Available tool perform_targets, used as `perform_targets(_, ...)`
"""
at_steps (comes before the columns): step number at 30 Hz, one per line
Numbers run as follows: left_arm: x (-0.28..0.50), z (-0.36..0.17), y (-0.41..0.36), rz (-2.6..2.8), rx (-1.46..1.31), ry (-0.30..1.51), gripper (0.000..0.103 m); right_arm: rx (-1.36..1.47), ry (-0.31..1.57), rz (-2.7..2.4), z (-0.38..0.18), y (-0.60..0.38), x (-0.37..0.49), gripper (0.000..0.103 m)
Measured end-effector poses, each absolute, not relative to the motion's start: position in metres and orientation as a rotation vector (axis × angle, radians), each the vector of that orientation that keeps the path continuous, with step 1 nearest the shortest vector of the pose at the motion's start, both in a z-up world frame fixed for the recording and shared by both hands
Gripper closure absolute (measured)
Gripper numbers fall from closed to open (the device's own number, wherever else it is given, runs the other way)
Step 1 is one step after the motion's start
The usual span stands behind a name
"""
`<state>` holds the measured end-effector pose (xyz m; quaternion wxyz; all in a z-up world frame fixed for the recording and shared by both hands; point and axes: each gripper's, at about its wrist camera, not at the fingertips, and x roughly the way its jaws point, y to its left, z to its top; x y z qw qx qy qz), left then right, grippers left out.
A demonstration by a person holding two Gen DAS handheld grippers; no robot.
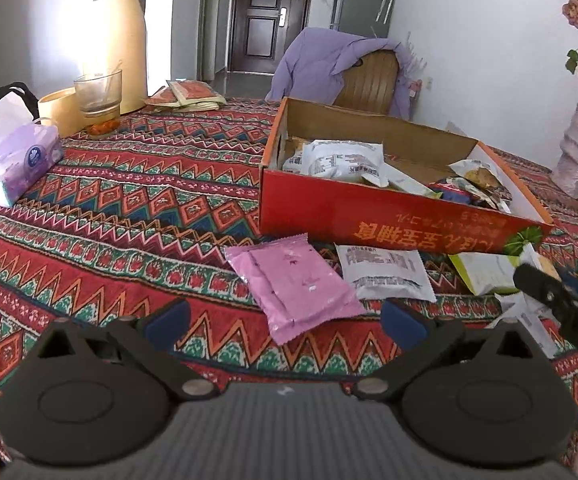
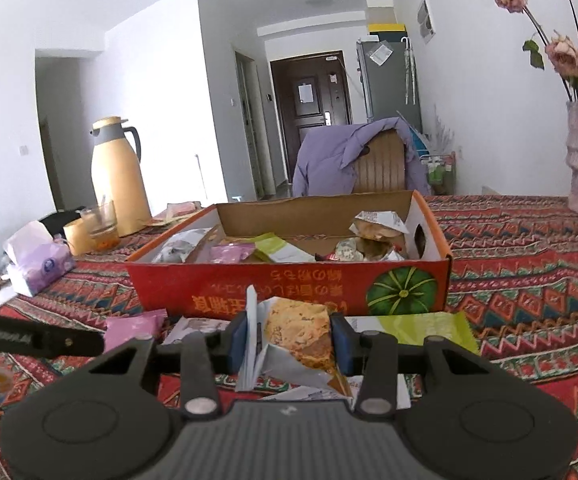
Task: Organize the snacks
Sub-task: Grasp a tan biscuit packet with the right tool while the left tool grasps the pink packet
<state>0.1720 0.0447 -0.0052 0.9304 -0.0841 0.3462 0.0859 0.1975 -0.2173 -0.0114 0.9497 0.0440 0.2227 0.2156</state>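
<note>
Left wrist view: my left tongs (image 1: 285, 322) are apart, holding nothing; the pink packet (image 1: 295, 286) lies flat on the tabletop (image 1: 129, 200) just ahead, between the tips; white packet (image 1: 385, 274) just right of it; red box (image 1: 389, 212) beyond both, already part-filled. Pink one looks light, soft, slick film; I'd pinch it across a flat sealed edge, not the puffed middle.

Right wrist view: my right tongs (image 2: 289, 338) are clamped on the cookie packet (image 2: 301, 340), box straight ahead; crinkly wrapper, contents likely brittle; keep the squeeze gentle.
</note>
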Motion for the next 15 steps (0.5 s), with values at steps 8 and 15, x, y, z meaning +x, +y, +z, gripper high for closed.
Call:
perform_targets(8, 0.196, -0.008, 0.05, 0.233, -0.191, 0.726, 0.0, 0.125, 0.475, 0.42, -0.021, -0.221, 0.202, 0.061)
perform_targets(15, 0.218, -0.018, 0.044, 0.273, -0.197, 0.762, 0.0, 0.133, 0.475, 0.419, -0.024, -0.223, 0.201, 0.061)
